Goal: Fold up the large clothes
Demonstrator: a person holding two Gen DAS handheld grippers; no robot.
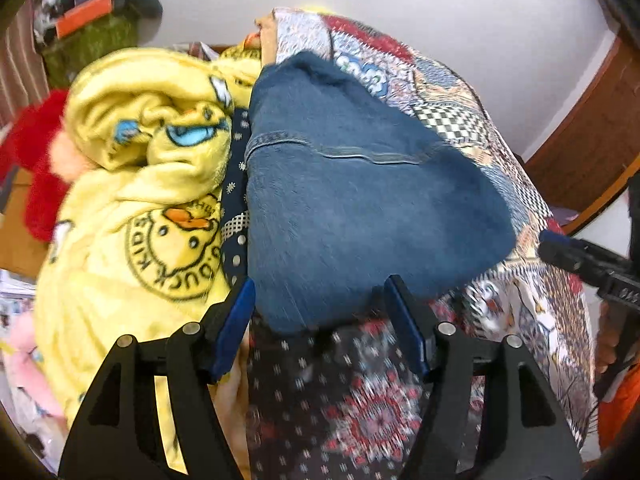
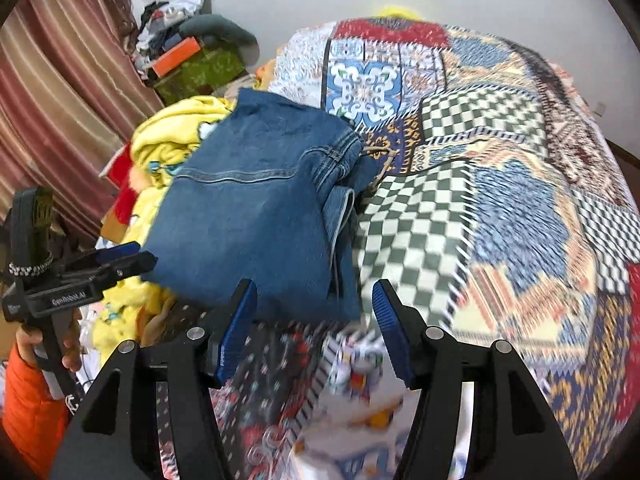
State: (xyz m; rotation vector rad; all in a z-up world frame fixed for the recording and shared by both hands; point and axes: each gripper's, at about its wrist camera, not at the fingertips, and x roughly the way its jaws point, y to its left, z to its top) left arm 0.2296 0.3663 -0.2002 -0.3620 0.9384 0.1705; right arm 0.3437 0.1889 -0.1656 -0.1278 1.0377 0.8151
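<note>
A pair of blue jeans (image 1: pixel 360 200) lies folded into a thick bundle on the patterned bedspread (image 1: pixel 460 112); it also shows in the right wrist view (image 2: pixel 256 208). My left gripper (image 1: pixel 320 304) is open, its blue pads either side of the bundle's near edge, holding nothing. My right gripper (image 2: pixel 314 308) is open and empty at the bundle's near right corner. The left gripper also shows at the left of the right wrist view (image 2: pixel 120 258). The right gripper's tip shows at the right of the left wrist view (image 1: pixel 560 248).
A yellow duck blanket (image 1: pixel 140 200) is heaped left of the jeans, with red fabric (image 1: pixel 36 168) beyond it. A dark floral cloth (image 1: pixel 340 400) lies under my grippers. A cluttered green box (image 2: pixel 200 68) and striped curtain (image 2: pixel 60 100) stand at the left. Wooden furniture (image 1: pixel 592 128) is at the right.
</note>
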